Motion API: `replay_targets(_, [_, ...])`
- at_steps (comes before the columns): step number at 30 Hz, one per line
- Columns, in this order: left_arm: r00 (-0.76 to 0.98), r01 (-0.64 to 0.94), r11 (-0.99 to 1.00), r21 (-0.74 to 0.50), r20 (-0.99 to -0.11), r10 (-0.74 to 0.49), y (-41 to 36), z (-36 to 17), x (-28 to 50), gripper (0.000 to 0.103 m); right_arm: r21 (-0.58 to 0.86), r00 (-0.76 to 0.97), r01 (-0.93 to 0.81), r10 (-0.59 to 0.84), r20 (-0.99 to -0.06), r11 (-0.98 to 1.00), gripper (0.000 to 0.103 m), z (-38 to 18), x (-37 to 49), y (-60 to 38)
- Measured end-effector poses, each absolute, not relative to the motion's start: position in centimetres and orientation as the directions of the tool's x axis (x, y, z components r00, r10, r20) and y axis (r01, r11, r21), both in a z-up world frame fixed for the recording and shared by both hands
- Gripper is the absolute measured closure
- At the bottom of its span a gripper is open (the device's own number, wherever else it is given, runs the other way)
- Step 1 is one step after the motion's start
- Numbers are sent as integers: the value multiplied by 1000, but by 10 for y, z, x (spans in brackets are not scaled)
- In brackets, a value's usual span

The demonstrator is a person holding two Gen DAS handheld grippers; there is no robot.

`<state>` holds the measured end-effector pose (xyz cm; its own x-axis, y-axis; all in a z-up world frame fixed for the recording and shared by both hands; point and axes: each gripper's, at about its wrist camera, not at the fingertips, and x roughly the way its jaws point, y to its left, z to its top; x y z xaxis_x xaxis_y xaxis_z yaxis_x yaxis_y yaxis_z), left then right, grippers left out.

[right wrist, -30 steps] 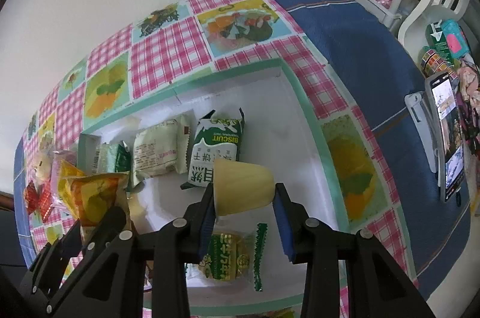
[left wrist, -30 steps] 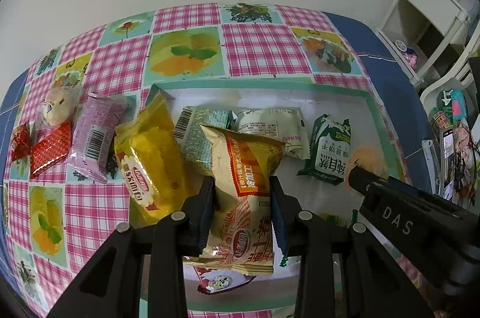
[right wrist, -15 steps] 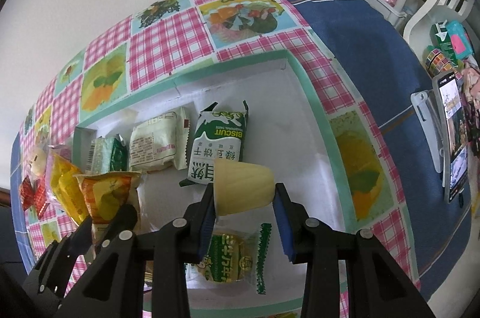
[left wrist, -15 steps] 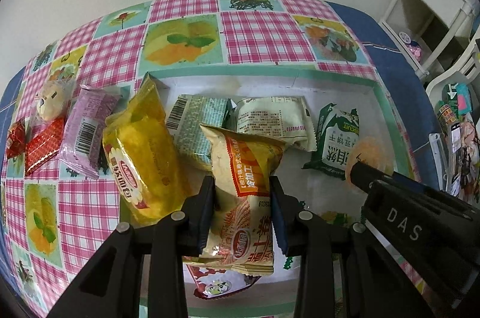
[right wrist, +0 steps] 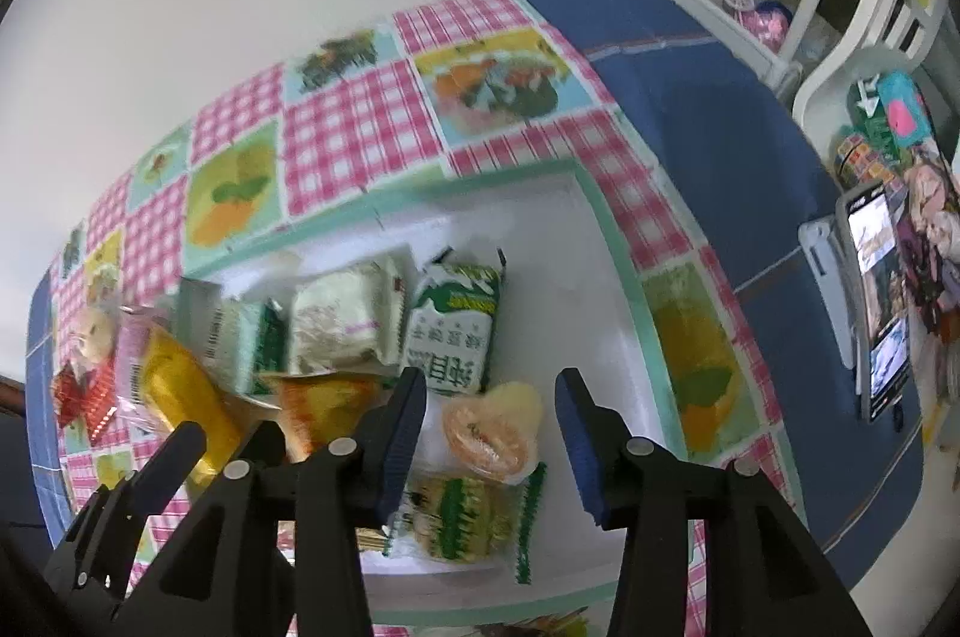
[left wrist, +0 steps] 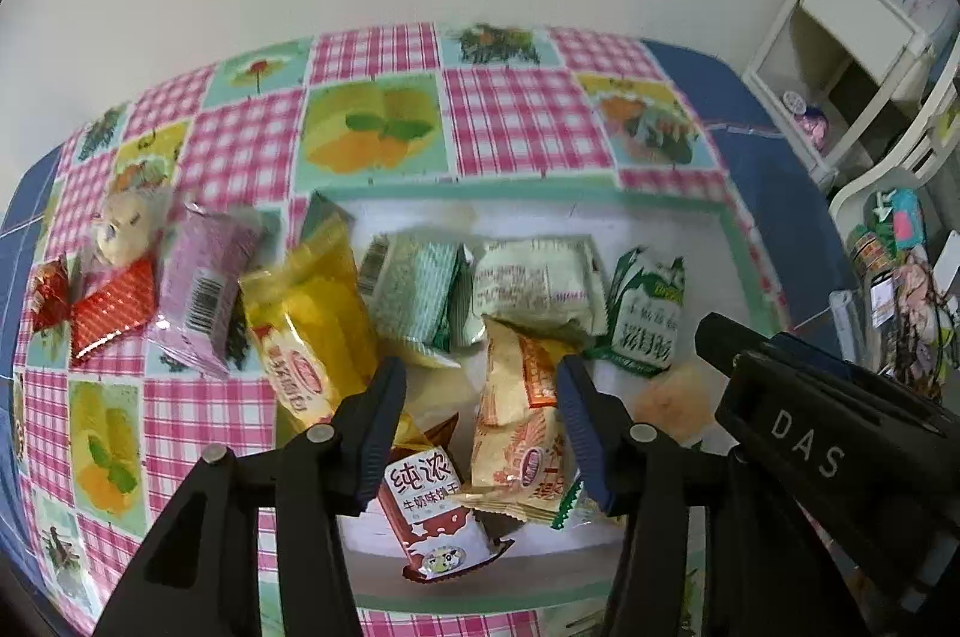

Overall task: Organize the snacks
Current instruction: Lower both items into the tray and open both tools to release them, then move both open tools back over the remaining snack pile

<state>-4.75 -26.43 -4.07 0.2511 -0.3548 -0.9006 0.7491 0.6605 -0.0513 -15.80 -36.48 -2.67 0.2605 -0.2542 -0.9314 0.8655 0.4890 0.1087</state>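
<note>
A white tray with a teal rim (left wrist: 738, 241) holds several snack packets. My left gripper (left wrist: 480, 367) hovers over it, jaws opening. An orange-and-cream packet (left wrist: 516, 421) lies loose below them, close by the right finger. A yellow packet (left wrist: 312, 331) leans on the tray's left edge, and a red-and-white milk biscuit packet (left wrist: 429, 511) lies near the front. My right gripper (right wrist: 491, 376) is also opening. A pale jelly cup (right wrist: 492, 427) lies on its side on the tray floor (right wrist: 558, 241) beneath it, free of the pads, above a green packet (right wrist: 462, 511).
On the checked cloth left of the tray lie a purple packet (left wrist: 198, 289), a red packet (left wrist: 111, 304) and a small bear toy (left wrist: 120, 229). A phone on a stand (right wrist: 876, 301) sits at the table's right edge. A white shelf (left wrist: 858, 36) stands beyond it.
Both grippers opened and rose slightly. The orange-and-cream packet dropped from the left jaws into the tray. The jelly cup fell from the right jaws and now lies on its side.
</note>
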Motion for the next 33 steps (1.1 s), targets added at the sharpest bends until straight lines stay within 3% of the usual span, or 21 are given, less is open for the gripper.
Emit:
replay_targets(4, [268,732,678,-67,-886,-378,-257,-23,-40,42,128,298,858,-277,-913,498,54,-9,-158,-362])
replay_targets(13, [314,631,768,-107,-871,-379,-224,-12,-4,42,130,321,851,-308,-896,509,54,10,-155,-354])
replay_targets(27, [398,457,885,-82,-872,-286,-161,-9,54,40,122,337,796,-267,-903,593,54,7,-103,-318])
replay_targets(31, [411,412,908,-78,-873,-262,-144,-9,70,25,110,341,768,-257,-904,631,51,8,-82,-301])
replay_targets(33, [418,389,918,-77,-873,-250,-134,-8,77,25,102,342,754,-255,-905,649,45,8,-72,-293])
